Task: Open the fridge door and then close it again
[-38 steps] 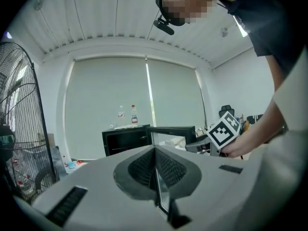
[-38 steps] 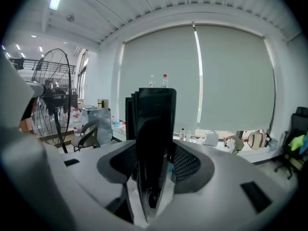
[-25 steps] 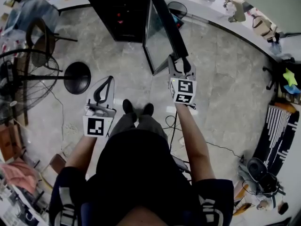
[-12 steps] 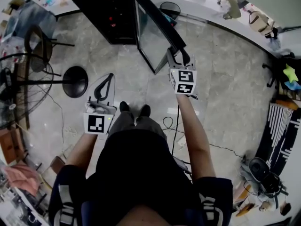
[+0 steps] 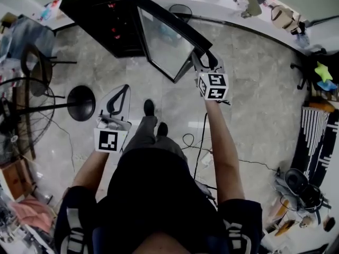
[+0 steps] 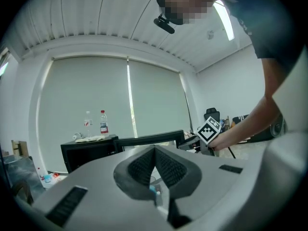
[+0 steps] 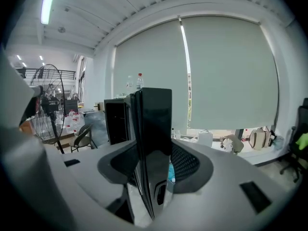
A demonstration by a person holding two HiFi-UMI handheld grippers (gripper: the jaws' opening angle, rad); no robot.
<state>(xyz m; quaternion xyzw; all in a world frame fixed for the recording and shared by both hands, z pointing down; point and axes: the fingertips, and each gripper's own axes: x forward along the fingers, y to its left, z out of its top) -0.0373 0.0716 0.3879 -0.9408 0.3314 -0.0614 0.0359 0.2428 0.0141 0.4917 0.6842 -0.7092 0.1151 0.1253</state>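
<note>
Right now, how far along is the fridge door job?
Opening looks done: the fridge door stands swung out from the black fridge. In hand: the right gripper is clamped on the door's free edge; the left gripper is shut and empty. Left to do: swing the door closed and let go.
</note>
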